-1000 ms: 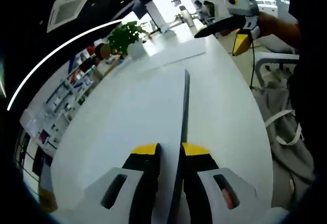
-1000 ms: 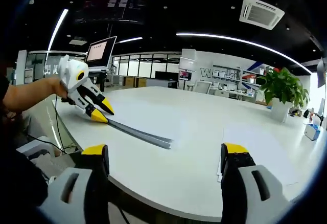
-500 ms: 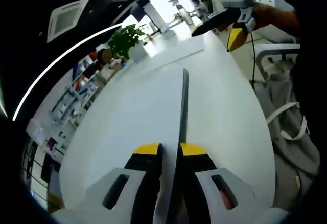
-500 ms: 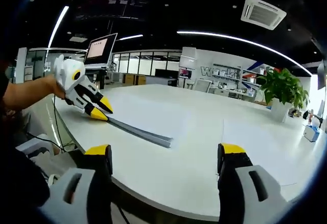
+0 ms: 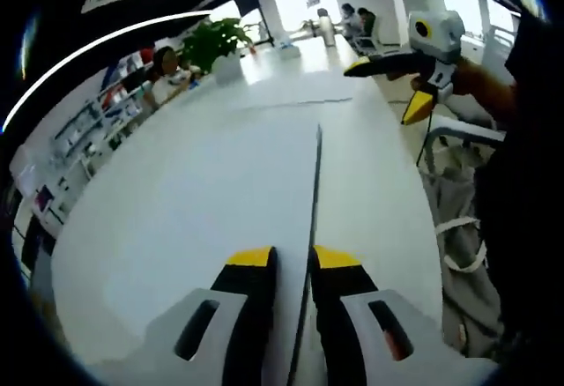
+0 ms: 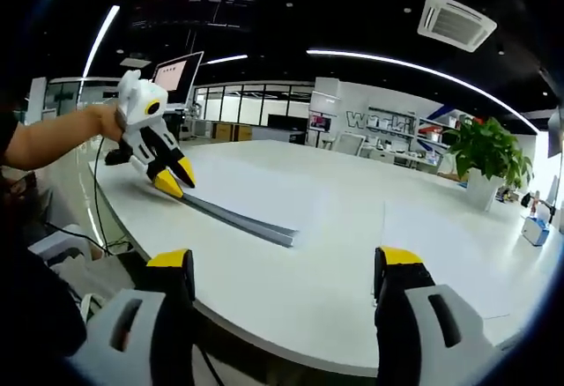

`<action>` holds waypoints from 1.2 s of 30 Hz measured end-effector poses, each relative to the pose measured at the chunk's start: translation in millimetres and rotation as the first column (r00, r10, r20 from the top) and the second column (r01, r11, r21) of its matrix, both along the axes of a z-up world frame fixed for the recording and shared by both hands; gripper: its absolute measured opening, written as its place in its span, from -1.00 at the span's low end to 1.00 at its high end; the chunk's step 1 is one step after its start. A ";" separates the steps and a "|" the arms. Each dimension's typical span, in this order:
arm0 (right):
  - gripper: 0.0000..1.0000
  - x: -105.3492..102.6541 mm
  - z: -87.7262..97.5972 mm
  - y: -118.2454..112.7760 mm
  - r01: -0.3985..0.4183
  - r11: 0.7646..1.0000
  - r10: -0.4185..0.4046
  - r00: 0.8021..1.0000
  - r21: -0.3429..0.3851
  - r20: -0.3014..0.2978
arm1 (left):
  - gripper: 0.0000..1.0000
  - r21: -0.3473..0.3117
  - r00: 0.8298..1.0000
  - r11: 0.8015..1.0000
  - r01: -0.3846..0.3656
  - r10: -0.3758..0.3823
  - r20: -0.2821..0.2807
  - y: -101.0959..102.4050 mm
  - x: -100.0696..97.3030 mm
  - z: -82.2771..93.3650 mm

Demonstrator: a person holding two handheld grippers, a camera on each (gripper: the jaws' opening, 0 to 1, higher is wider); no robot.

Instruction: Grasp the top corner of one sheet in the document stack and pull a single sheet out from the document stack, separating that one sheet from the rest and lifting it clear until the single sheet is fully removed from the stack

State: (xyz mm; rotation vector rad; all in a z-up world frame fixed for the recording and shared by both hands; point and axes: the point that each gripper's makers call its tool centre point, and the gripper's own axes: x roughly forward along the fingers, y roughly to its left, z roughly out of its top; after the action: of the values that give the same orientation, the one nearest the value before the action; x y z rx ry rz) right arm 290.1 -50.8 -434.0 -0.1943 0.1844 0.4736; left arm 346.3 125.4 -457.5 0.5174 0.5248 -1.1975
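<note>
- Document stack [image 6: 242, 217] is seen lying flat on the white bench [image 6: 352, 227], its near edge running straight ahead from the left hand-held gripper [image 5: 293, 263].
- Left jaws are pressed on a corner of the paper; whether one sheet is pinched cannot be told.
- Right hand-held gripper [image 6: 280, 267] is held spread, well apart from the stack.

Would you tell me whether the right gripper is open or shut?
Open: the right gripper has its jaws spread wide apart with only the table between them, holding nothing.
</note>
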 end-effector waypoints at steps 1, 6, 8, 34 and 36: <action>0.64 0.0 -0.6 0.0 0.000 1.000 0.000 1.000 -0.001 -0.003 | -0.64 -0.018 0.999 1.000 -0.018 0.017 -0.049 0.4 1.7 0.7; 0.64 -1.0 1.3 3.0 -0.011 1.000 0.011 1.000 0.007 -0.005 | -0.66 -0.046 0.985 0.998 -0.031 0.023 -0.170 1.6 6.3 1.5; 0.64 -0.9 3.3 2.6 -0.011 1.000 0.011 1.000 0.007 0.000 | -0.66 -0.040 0.986 0.999 -0.030 0.023 -0.167 0.8 4.6 0.8; 0.55 -7.6 12.5 6.3 -0.032 0.998 0.035 0.998 0.062 -0.043 | -0.63 0.161 0.992 0.987 0.014 -0.034 0.124 -1.2 -1.1 -3.6; 0.55 -8.5 12.5 6.7 -0.035 0.998 0.037 0.998 0.059 -0.044 | -0.67 0.141 0.996 0.990 0.012 -0.025 0.091 0.2 1.5 -2.7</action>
State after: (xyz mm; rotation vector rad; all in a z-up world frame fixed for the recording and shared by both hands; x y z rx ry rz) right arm 281.6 -44.1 -421.6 -0.1302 0.2113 0.5189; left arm 347.8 125.6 -460.2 0.6961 0.5287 -1.1539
